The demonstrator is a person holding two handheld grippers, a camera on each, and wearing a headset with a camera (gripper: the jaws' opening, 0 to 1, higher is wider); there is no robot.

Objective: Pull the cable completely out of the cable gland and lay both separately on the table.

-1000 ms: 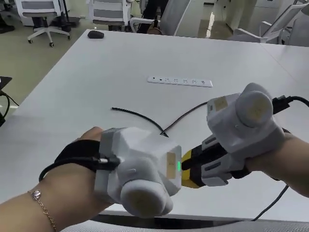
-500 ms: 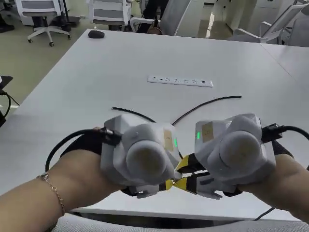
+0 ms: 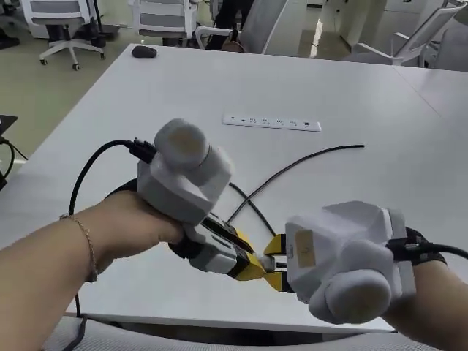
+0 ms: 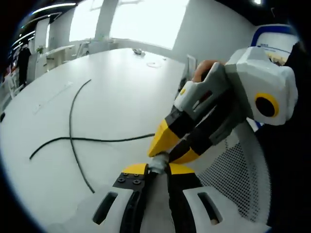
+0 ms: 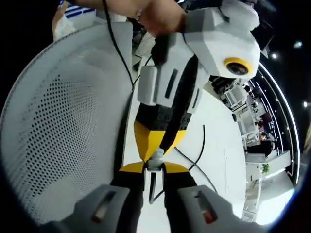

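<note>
My left gripper and right gripper meet tip to tip over the near edge of the white table. In the left gripper view, my left gripper is shut on a small grey cable gland, and the right gripper pinches in from above. In the right gripper view, the gland sits at the tips of my right gripper, with a black strand between its jaws. The left gripper comes down from above. The black cable lies in two crossing strands on the table.
A white power strip lies mid-table and a dark mouse sits at the far left corner. Office chairs stand beyond the table. A white mesh chair back is just below the grippers.
The left gripper has risen and tipped downward, while the right has dropped toward the table's near edge. Their tips stay together. The cable strands on the table have slid closer to me.
</note>
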